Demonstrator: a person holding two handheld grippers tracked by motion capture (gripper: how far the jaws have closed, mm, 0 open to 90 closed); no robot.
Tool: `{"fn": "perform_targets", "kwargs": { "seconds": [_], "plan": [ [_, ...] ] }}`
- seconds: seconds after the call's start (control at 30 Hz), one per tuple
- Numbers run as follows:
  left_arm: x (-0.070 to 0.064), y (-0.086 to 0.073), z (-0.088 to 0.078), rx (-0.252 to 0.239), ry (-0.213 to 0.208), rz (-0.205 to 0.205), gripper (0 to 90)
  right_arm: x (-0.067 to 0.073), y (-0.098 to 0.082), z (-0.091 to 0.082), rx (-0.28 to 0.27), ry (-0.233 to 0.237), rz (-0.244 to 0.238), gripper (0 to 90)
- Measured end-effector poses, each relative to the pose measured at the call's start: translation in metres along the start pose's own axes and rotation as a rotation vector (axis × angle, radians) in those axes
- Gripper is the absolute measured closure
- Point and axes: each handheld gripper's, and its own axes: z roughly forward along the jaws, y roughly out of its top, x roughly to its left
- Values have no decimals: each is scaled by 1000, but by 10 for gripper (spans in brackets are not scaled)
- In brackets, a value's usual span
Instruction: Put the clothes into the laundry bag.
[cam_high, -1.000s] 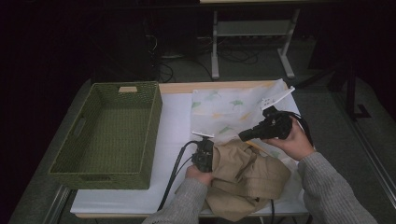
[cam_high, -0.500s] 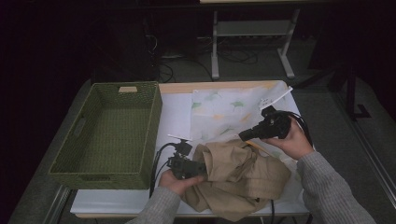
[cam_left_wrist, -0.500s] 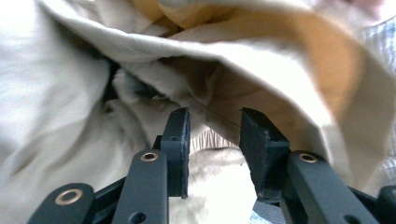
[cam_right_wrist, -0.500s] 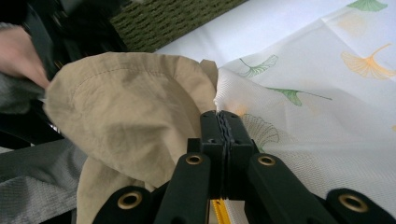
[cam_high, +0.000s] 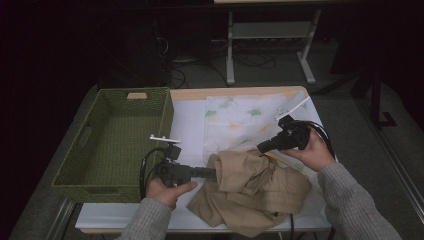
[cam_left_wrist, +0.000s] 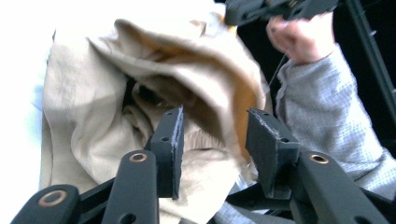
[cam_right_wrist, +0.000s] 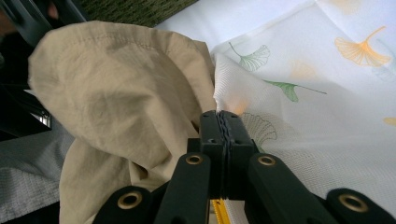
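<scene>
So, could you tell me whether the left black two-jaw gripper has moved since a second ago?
Yes: the left gripper has drawn back off the crumpled beige cloth toward the green woven basket, its jaws just opening, empty.

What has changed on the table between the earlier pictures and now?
The left gripper let go of the beige garment and drew back toward the green basket; its jaws have just been opening, with nothing pinched between them. The right gripper stayed shut at the garment's upper edge, and the leaf-print cloth stayed flat.

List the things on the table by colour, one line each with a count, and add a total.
Green: 1, the woven basket
Tan: 1, the crumpled cloth
White with leaf print: 1, the printed cloth
Total: 3
</scene>
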Motion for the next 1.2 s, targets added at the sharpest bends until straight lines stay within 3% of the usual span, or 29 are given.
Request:
{"fn": "perform_targets", "kwargs": {
  "seconds": [0.17,0.3,0.37,0.47,0.53,0.63,0.7,0.73,0.8,0.9,0.97,1.07,1.13,1.2],
  "plan": [
    [-1,9,-1,-42,35,11,470,3,1,2,8,5,-4,886],
    [11,8,26,-3,50,-13,376,8,6,6,3,26,-31,886],
    [17,7,42,13,20,-23,306,11,8,7,8,33,-35,886],
    [22,6,69,67,39,-30,303,15,11,8,13,40,-48,886],
    [24,4,86,113,57,-29,343,18,15,7,14,42,-58,886],
    [24,0,107,152,71,21,650,23,19,7,13,45,-72,886],
    [22,-1,119,152,38,27,814,24,22,6,6,51,-79,887],
    [19,-1,124,146,14,32,842,25,23,6,9,51,-80,886],
    [11,0,131,121,-48,45,860,27,25,5,8,51,-90,886],
    [-7,7,138,76,-95,88,863,29,29,2,-2,56,-100,886],
    [-13,13,140,34,-72,92,863,31,32,-2,-13,56,-100,886],
    [-5,19,143,-14,-8,46,853,33,33,-6,-13,48,-101,886],
    [2,20,144,-20,3,13,808,31,32,-7,-6,43,-95,886],
    [2,19,142,-1,11,15,734,27,29,-6,5,40,-81,886]
  ]
}}
